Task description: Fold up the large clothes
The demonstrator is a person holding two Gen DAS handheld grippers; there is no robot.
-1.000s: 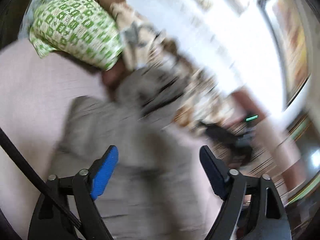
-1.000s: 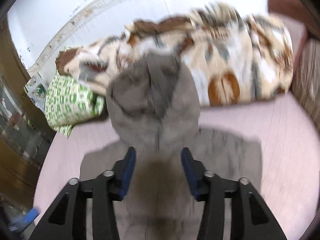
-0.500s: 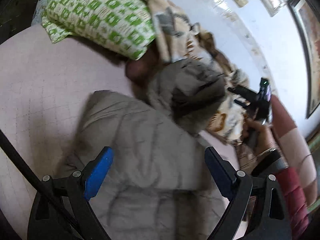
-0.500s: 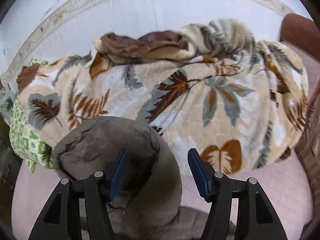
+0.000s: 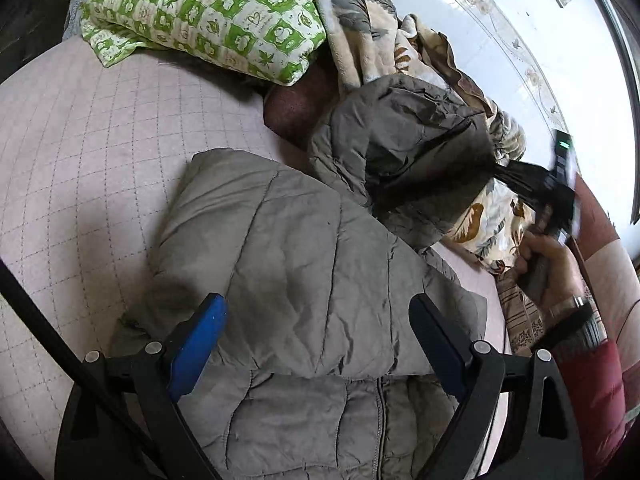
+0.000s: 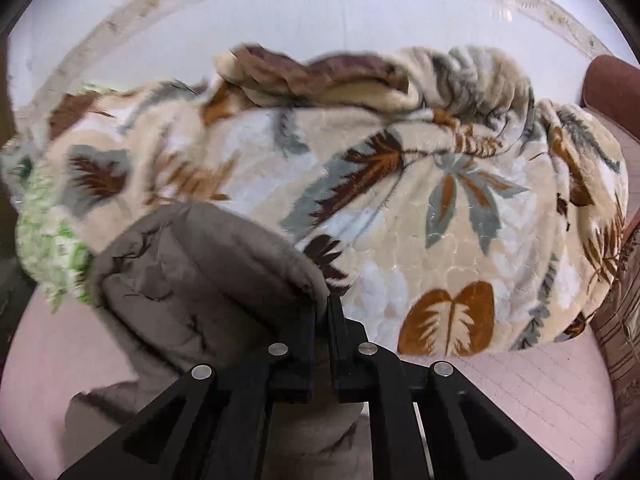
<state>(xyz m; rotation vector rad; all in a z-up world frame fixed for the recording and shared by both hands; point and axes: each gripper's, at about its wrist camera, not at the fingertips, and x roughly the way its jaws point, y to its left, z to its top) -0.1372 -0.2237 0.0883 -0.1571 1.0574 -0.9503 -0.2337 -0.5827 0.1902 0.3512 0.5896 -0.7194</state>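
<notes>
Here: pink quilted bed (image 5: 100,152) | white wall (image 6: 160,12) | left gripper (image 5: 316,340) wide | right gripper (image 6: 322,312) pinching jacket hood (image 6: 192,272)

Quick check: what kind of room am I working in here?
Likely a bedroom: the jacket lies on a quilted mattress, with a pillow and a leaf-print blanket by the wall.

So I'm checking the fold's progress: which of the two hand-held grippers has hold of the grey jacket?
The right hand-held gripper: its jaws are shut on the hood edge of the grey jacket. The left hand-held gripper hangs open above the jacket's body, gripping nothing.
</notes>
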